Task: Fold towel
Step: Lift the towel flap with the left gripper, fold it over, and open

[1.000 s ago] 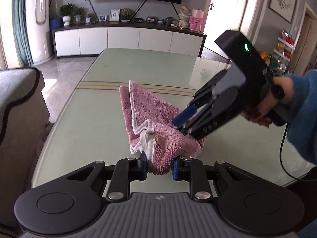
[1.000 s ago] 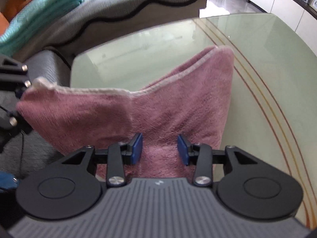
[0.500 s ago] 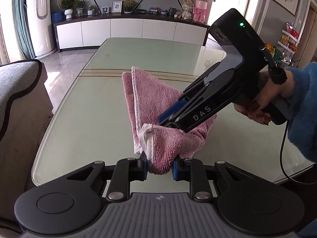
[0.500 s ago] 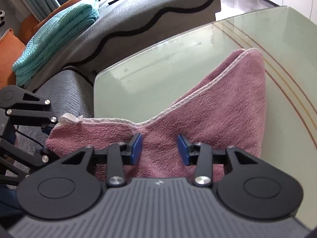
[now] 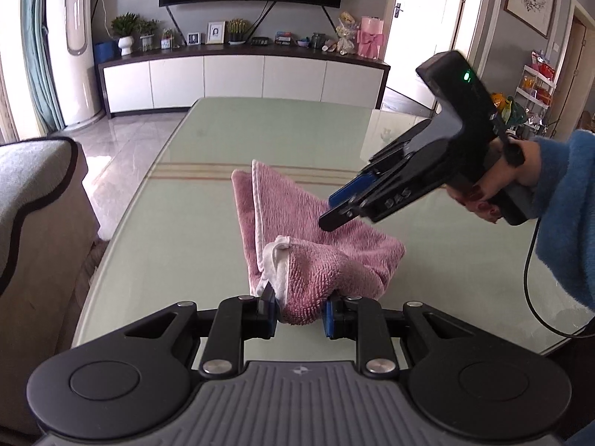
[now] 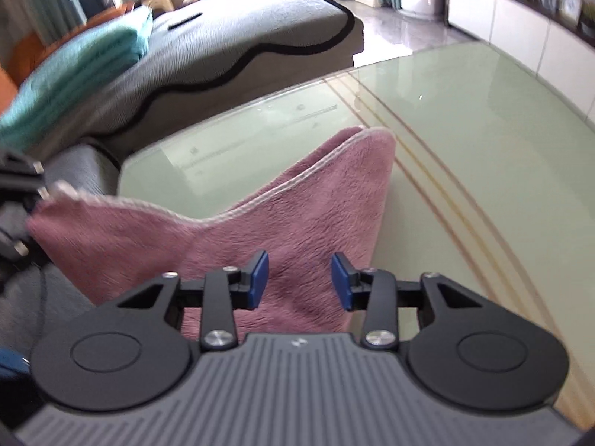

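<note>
A pink towel [image 5: 293, 215] with a pale hem lies partly folded on the pale green glass table [image 5: 282, 130]. My left gripper [image 5: 299, 314] is shut on the towel's near bunched corner, which it holds a little above the glass. In the right wrist view the towel [image 6: 297, 215] spreads out below and ahead of my right gripper [image 6: 299, 278], whose blue pads stand open with nothing between them. The left wrist view shows that right gripper [image 5: 336, 208] hovering just above the towel's right side, held by a hand in a blue sleeve [image 5: 565, 215].
A grey sofa [image 6: 208, 52] with a black wavy trim runs along the table's left edge, and a teal blanket [image 6: 78, 59] lies on it. At the far end, beyond the table, a white TV cabinet [image 5: 241, 78] stands. The glass around the towel is bare.
The right gripper has drawn back up and to the right, off the towel, with its jaws still open. The left gripper keeps its hold on the corner.
</note>
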Demonstrator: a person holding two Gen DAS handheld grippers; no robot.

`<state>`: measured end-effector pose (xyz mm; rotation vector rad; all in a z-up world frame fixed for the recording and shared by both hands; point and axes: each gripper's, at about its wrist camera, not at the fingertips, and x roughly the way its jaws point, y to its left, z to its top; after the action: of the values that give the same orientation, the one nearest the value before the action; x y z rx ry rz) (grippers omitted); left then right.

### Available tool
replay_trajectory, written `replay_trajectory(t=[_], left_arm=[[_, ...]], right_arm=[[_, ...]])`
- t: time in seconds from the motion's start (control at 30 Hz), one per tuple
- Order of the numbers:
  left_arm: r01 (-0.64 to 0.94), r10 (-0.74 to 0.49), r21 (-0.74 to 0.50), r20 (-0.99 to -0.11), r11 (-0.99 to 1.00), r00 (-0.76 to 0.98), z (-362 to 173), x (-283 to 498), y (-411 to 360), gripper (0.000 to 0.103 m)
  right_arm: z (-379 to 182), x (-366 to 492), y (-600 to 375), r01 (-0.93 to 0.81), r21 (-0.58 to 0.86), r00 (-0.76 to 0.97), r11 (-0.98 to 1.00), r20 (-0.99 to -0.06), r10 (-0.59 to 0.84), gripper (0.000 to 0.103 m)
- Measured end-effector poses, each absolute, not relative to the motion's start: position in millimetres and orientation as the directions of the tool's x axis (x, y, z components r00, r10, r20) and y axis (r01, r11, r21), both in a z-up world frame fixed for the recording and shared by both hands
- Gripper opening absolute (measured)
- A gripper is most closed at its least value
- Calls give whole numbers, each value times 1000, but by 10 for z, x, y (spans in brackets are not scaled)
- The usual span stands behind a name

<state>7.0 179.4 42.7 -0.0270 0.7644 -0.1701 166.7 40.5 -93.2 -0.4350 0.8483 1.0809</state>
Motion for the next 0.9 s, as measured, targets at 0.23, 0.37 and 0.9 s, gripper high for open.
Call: replay_trajectory(t=[0.23, 0.37, 0.9], left_arm=[[112, -145, -91, -663, 989, 734, 514, 215, 1865, 26], [110, -148, -99, -639, 989, 755, 586, 416, 1909, 24], [42, -72, -61, -670, 997, 739, 428, 377, 2136, 30]], right_arm=[[-1041, 1721, 619, -939, 85, 129, 333, -810, 572, 35], [-1103, 1752, 742, -957, 88, 85, 275, -825, 558, 35], [-1192, 1575, 794, -965, 50, 116, 259, -802, 587, 44]])
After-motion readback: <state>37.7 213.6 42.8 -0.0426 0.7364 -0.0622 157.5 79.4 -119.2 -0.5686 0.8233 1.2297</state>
